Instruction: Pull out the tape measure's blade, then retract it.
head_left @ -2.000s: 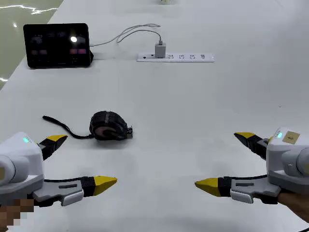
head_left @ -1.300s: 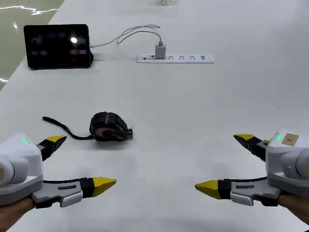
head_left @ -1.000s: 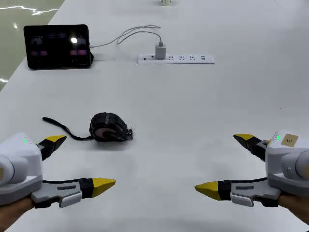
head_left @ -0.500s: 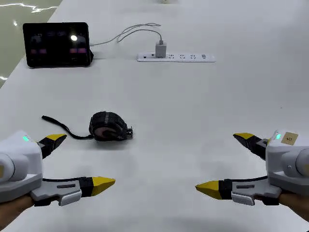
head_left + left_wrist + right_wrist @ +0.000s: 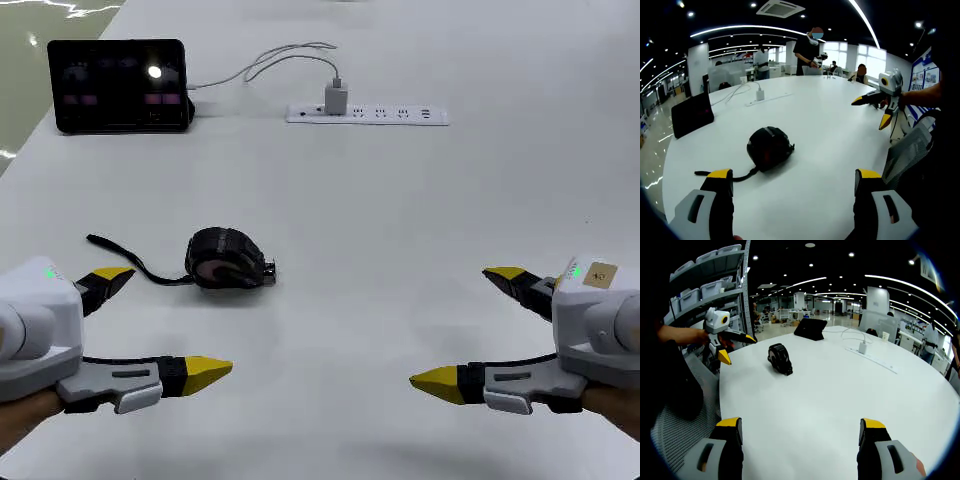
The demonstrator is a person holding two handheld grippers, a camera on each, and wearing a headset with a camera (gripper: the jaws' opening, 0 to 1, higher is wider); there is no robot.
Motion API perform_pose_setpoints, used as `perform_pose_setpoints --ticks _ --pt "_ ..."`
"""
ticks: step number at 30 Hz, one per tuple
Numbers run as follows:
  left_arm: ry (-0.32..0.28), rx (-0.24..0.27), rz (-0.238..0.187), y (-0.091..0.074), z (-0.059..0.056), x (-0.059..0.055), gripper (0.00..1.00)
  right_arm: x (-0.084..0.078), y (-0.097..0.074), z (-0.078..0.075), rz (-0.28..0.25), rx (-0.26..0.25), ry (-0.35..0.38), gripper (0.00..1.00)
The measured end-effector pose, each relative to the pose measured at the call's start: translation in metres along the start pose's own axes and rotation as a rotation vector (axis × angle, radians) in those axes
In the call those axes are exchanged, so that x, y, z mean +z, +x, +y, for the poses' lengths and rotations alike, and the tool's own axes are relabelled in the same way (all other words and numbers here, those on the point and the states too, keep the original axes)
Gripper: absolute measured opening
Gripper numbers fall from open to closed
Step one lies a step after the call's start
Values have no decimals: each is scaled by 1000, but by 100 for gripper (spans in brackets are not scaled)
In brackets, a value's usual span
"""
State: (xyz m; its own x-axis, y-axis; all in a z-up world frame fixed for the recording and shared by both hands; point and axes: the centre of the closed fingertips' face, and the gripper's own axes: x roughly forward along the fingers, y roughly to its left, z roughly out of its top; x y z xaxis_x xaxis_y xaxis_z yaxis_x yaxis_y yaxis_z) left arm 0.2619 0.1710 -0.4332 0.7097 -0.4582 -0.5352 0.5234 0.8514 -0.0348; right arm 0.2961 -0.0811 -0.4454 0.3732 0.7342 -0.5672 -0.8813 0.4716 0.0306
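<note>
The tape measure [image 5: 227, 259] sits on the white table [image 5: 400, 220], nearer the left edge than the right edge, and a bit closer to the near edge than the far one. Its blade looks all wound up inside. A thin black strap [image 5: 128, 258] trails from it toward the left edge. The left tool [image 5: 169, 319] hangs over the table by the near edge, near the tape measure, with its two jaws wide apart and nothing between them. The right tool [image 5: 460, 326] hangs well apart from the tape measure, toward the right edge, and its jaws are also wide apart and hold nothing. The job has not begun. The case is round and hard with a rubbery-looking skin, so I think it will not squash or slip much. One tool should pinch the case so it cannot slide. The other should take the little end tab [image 5: 269, 270] on the side toward the right edge, though it is too small here to see well. The blade is thin springy metal, so it may bend or snap back fast.
</note>
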Motion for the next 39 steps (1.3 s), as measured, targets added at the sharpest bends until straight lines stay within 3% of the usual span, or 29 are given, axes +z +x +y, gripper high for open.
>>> perform_pose_setpoints --ticks 39 --pt "86 -62 80 23 25 11 97 11 33 -22 66 121 -128 89"
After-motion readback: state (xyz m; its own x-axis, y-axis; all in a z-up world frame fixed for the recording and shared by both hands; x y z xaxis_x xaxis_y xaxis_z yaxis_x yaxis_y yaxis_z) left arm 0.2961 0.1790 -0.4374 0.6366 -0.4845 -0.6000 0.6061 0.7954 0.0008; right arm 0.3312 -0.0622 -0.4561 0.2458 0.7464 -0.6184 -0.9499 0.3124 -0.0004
